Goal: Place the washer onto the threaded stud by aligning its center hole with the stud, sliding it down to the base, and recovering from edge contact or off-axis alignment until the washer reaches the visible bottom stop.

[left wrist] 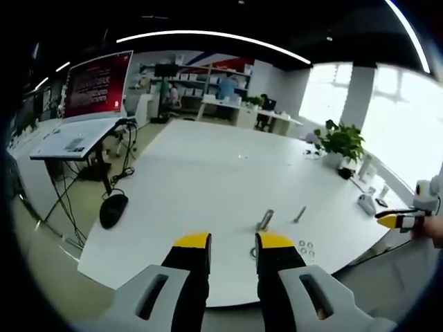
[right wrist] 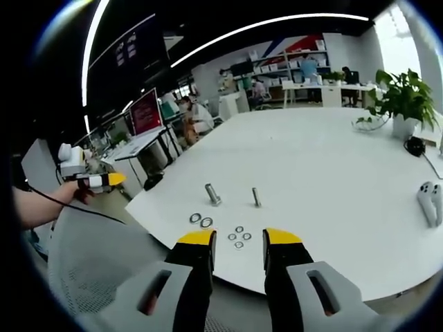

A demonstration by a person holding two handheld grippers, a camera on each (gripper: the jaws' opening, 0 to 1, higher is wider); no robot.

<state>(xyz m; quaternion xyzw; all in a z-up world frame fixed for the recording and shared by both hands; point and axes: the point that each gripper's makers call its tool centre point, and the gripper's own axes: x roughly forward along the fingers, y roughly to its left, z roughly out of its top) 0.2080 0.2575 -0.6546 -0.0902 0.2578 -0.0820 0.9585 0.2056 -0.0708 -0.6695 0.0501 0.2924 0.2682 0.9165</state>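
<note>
Two threaded studs stand upright on the white table [right wrist: 311, 159]: a thicker one [right wrist: 212, 194] and a thinner one [right wrist: 256, 197]. In front of them lie two larger washers [right wrist: 201, 220] and several small washers [right wrist: 239, 236]. My right gripper [right wrist: 239, 238] hovers open just short of the table's near edge, nothing between its jaws. My left gripper [left wrist: 234, 242] is open too and empty, back from the table edge. In the left gripper view the studs [left wrist: 265, 220] and the washers [left wrist: 305, 247] lie ahead to the right. Each gripper appears in the other's view, held in a hand [right wrist: 97, 181] [left wrist: 398, 220].
A potted plant [right wrist: 405, 97] and a black object [right wrist: 414, 146] sit at the table's far side, a white game controller [right wrist: 430, 200] near its right edge. A monitor on a stand [left wrist: 97, 83] with cables is off the table. Desks and shelves fill the back.
</note>
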